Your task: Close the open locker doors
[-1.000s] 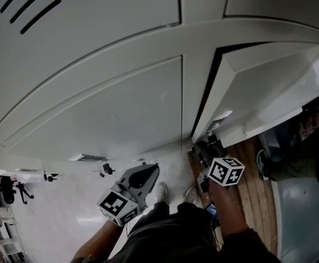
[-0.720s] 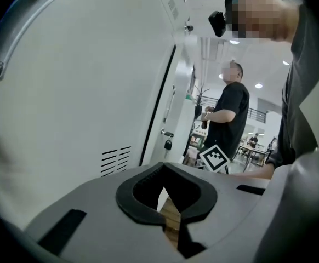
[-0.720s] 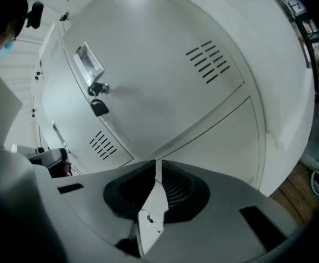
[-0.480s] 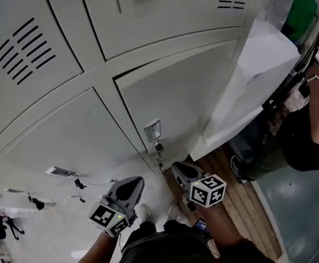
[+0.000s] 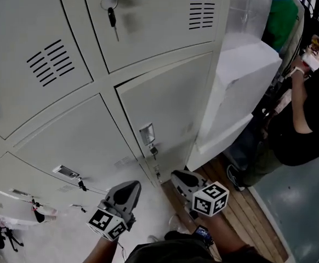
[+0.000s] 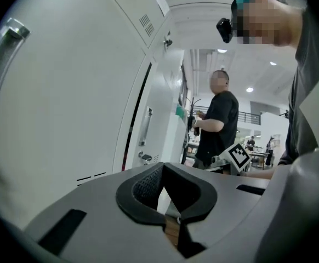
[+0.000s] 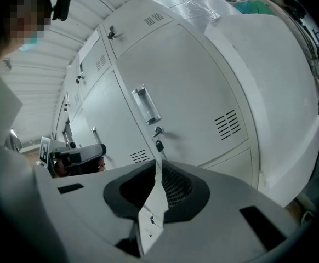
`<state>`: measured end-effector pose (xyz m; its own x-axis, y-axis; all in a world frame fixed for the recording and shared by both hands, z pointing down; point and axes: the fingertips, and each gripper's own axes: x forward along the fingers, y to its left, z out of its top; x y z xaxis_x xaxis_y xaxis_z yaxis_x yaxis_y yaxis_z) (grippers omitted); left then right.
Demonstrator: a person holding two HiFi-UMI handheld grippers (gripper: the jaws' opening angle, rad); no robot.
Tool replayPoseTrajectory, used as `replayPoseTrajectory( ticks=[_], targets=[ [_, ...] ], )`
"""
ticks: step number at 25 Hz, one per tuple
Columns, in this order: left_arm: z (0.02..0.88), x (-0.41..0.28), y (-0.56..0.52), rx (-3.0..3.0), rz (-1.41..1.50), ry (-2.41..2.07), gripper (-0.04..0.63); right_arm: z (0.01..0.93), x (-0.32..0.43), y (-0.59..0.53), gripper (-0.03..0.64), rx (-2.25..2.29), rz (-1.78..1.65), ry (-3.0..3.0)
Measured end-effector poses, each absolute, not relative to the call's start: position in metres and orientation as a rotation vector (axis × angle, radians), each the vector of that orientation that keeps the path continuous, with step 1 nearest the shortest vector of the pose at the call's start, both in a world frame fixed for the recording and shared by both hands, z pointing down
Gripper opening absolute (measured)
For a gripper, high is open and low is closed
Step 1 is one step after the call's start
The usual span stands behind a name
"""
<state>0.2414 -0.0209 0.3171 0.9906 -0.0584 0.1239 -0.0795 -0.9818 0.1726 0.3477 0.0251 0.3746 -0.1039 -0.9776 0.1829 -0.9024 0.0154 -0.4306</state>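
Locker bank (image 5: 165, 48), grey-white, fills most of the head view. Open locker door (image 5: 233, 92) stands at the bank's right end, swung well out from the front. In the right gripper view it shows as a broad white panel at the right (image 7: 274, 92).

Neighbouring door with recessed handle (image 5: 148, 133) lies nearly flush. A dark seam runs along its upper left edge, and I cannot tell whether it is latched. Key (image 5: 112, 16) hangs from the lock of the locker above.

Left gripper (image 5: 130, 184) is held low in front of the bank. Its jaws are clenched tip to tip with nothing between them (image 6: 162, 167). It touches no door.

Right gripper (image 5: 176, 174) is just beside it, near the foot of the handle door and below-left of the open door. Its jaws also meet at the tips, empty (image 7: 156, 166). It is clear of both doors.

Person in black shirt (image 5: 302, 119) stands beyond the open door, on the far right. Wooden floor strip (image 5: 244, 215) runs below.
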Motion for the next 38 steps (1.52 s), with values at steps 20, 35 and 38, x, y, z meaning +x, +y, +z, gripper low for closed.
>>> replayPoseTrajectory(
  ticks=[20,35,38],
  targets=[
    [0.270,0.315,0.102,3.084,-0.033,-0.272,0.003,0.338,0.407,0.135,0.038,-1.823,-0.502,2.321],
    [0.247,0.268,0.149,3.146,-0.131,-0.378,0.003,0.294,0.353,0.175,0.037,-1.707,-0.298,2.434],
    [0.246,0.271,0.155,3.143,-0.135,-0.423,0.002,0.288,0.354,0.181,0.035,-1.672,-0.280,2.458]
  ],
)
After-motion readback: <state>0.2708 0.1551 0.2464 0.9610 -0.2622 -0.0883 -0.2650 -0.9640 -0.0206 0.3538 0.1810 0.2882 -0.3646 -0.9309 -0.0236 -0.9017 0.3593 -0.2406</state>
